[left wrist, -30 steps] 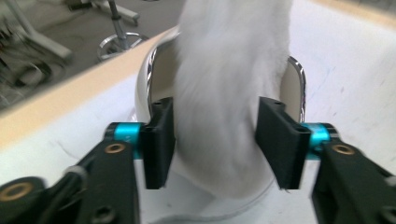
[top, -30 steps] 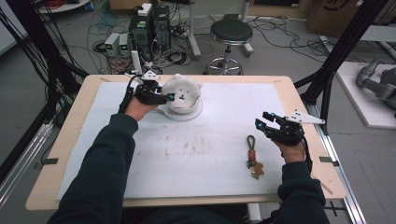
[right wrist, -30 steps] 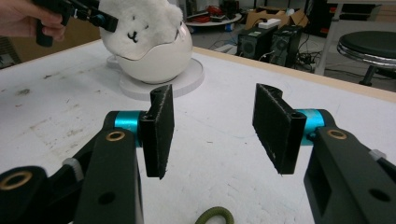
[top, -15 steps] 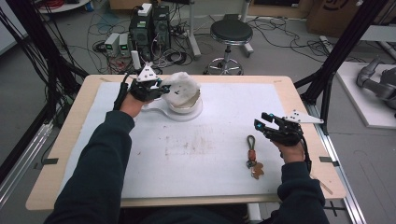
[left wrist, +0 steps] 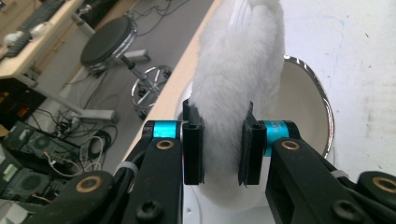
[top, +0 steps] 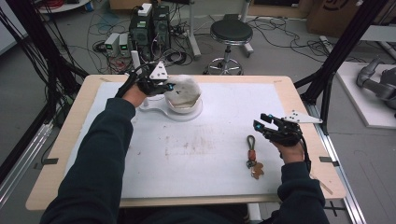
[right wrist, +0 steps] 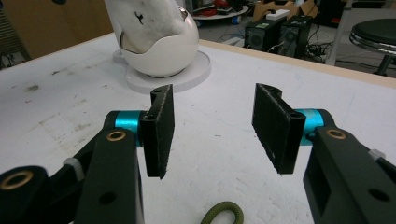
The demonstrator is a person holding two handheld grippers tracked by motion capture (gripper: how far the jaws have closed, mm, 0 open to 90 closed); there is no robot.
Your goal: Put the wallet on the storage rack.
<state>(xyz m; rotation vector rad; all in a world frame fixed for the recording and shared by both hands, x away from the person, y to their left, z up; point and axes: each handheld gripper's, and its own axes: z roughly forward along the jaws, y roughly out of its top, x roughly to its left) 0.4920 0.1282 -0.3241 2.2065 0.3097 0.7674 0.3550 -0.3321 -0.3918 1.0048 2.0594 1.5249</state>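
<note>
We grip the white plush toy (left wrist: 238,88) in our left tongs (left wrist: 223,149), their jaws just closed on it, lifting it from the bowl (top: 184,103) at the desk's far left; right tongs (right wrist: 212,126) wait wide, empty. Next: raise it clear.

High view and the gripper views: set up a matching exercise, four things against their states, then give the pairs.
Things:
1. left gripper
2. right gripper
3. white bowl
4. keychain

States:
A. lying flat on the table near the right hand
B. jaws apart, nothing between them
C. clamped on the white plush toy
D. standing on a round white base

Pairs: 1-C, 2-B, 3-D, 4-A
</note>
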